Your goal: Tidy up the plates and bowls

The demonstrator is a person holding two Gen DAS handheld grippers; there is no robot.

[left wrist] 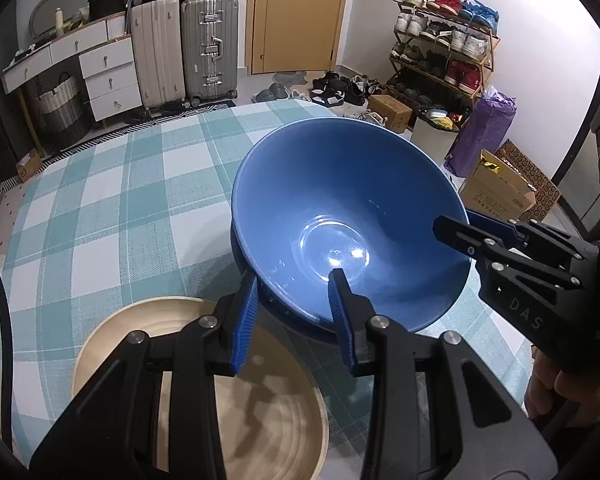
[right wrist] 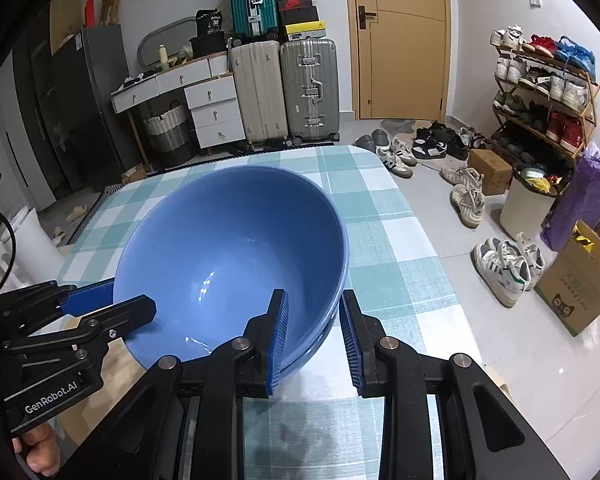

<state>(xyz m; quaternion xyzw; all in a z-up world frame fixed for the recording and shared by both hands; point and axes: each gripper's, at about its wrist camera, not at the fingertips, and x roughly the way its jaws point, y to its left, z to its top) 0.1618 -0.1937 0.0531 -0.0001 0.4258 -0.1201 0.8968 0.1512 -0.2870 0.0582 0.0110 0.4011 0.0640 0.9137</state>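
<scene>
A large blue bowl (left wrist: 352,216) sits tilted above the checked tablecloth (left wrist: 112,200), gripped at opposite rims: the left gripper (left wrist: 296,292) and the right gripper (right wrist: 314,312) each pinch its wall between narrowly parted jaws. A beige plate (left wrist: 140,344) lies just beside it.

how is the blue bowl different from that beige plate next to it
The blue bowl is deep with steep walls; the beige plate is shallow and nearly flat. The bowl is glossy blue with bright glints inside; the plate is pale tan with faint concentric rings. The bowl is tilted, its rim clamped by the left gripper and the right gripper; the plate lies flat on the checked tablecloth, ungripped. Both are round and empty.
</scene>
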